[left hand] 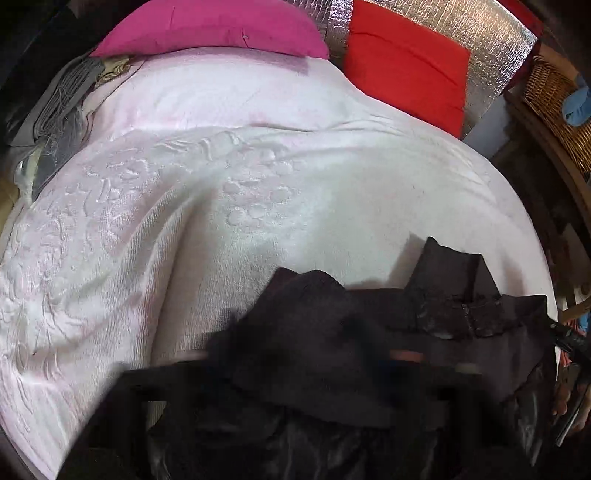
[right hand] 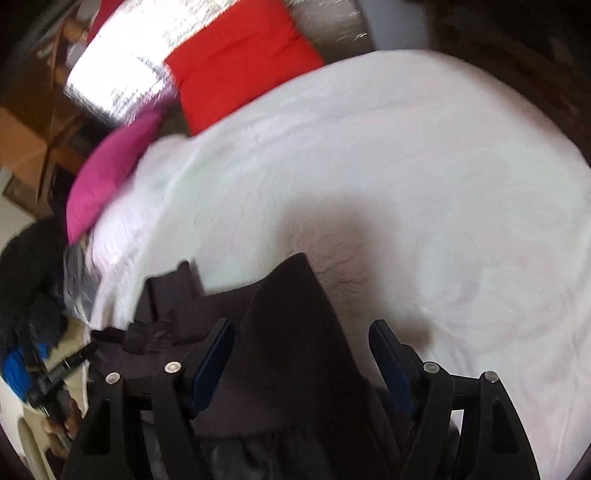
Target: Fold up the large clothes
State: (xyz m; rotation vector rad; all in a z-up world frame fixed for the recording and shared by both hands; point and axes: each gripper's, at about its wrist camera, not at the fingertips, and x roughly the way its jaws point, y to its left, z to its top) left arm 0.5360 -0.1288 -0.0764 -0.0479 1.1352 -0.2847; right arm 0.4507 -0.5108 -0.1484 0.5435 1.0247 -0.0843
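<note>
Counts, left to right across the left wrist view: one grey folded cloth pile (left hand: 61, 107) at the bed's left edge, one magenta pillow (left hand: 210, 29), one silver foil panel (left hand: 476, 40) behind one red pillow (left hand: 406, 70), one wicker basket (left hand: 554, 107) at far right. One white embossed blanket (left hand: 229, 206) covers the bed.

One dark garment (left hand: 332, 332), bunched at the near edge of the blanket, lower centre to lower right (black or very dark brown, hard to say).

Left gripper (left hand: 314, 391): only dark blurred bars show across the bottom of its own view, and the garment drapes over them. Cannot tell whether its jaws are apart or closed. It points toward the pillows, angled down at the bed.

Right wrist view, left to right: left gripper (right hand: 55, 376) again, small at the left edge with a blue part, next to the garment's edge; same magenta pillow (right hand: 110, 173), foil panel (right hand: 122, 70), red pillow (right hand: 240, 62), blanket (right hand: 406, 166).

Right gripper (right hand: 301, 365): jaws spread wide, two fingers (right hand: 212, 365) with blue pads. A peaked fold of the dark garment (right hand: 291, 325) stands between them; I see no pad contact on either side, so not clamped. The gripper looks down and forward over the blanket, tilted so the pillows sit upper left.
</note>
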